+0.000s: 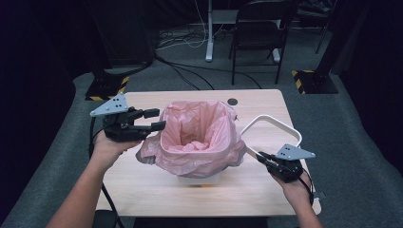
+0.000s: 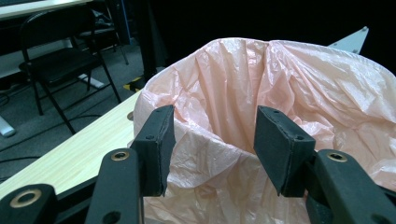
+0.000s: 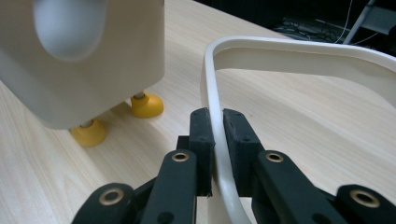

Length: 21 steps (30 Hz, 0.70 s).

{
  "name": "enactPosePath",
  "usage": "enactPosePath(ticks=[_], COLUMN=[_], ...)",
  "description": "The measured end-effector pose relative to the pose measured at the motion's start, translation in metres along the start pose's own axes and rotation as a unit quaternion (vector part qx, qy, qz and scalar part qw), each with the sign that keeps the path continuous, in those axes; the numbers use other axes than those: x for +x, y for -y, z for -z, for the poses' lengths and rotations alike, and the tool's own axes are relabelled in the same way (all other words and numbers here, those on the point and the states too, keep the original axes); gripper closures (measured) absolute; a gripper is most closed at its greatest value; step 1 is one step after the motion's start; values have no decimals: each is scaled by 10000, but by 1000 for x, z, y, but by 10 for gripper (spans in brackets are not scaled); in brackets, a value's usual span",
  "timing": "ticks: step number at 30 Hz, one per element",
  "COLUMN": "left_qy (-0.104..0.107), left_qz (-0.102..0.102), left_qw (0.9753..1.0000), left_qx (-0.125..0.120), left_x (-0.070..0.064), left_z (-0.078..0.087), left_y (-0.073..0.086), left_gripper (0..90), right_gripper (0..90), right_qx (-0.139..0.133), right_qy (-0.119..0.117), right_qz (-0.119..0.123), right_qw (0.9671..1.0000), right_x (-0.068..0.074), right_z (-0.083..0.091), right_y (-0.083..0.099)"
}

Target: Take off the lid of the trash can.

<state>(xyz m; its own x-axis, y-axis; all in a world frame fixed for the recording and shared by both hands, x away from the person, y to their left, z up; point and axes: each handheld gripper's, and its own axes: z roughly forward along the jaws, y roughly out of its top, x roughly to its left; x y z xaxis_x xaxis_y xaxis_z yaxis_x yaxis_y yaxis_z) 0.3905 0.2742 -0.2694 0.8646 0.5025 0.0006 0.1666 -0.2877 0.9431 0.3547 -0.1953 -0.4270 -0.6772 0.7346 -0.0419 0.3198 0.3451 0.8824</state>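
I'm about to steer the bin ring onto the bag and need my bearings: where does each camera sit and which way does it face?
High view: above the person's side, facing forward and down on the table; both forearms, left gripper, right gripper.
Left gripper view: on the left gripper, open jaws facing the pink bag.
Right gripper view: on the right gripper, shut on the white ring, white bin to its left.
Shared: the high and left gripper views share the bag; the high and right share the ring.

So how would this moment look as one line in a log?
left gripper: open beside pink bag | right gripper: shut on white ring | bin: bagged, ring off
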Motion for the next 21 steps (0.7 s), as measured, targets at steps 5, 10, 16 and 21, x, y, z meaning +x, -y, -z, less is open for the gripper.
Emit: enactPosePath(ticks=[5, 10, 16, 21], left_qy=[-13, -10, 3, -15], left_qz=[0, -5, -14, -10], left_qw=[10000, 10000, 10000, 10000], left_qx=[18, 23, 20, 10], left_x=[0, 0, -1, -2], left_z=[-1, -2, -3, -2], left_y=[0, 0, 0, 0], left_gripper=[478, 478, 478, 479], right_gripper=[821, 821, 820, 820], right_qx=[62, 159, 346, 454], right_qy=[-21, -76, -159, -215], right_qz=[-56, -172, -258, -285], right_qw=[10000, 9997, 9989, 9983], right_x=[-2, -8, -12, -13], right_z=[-5, -11, -16, -21], right_y=[8, 18, 26, 31])
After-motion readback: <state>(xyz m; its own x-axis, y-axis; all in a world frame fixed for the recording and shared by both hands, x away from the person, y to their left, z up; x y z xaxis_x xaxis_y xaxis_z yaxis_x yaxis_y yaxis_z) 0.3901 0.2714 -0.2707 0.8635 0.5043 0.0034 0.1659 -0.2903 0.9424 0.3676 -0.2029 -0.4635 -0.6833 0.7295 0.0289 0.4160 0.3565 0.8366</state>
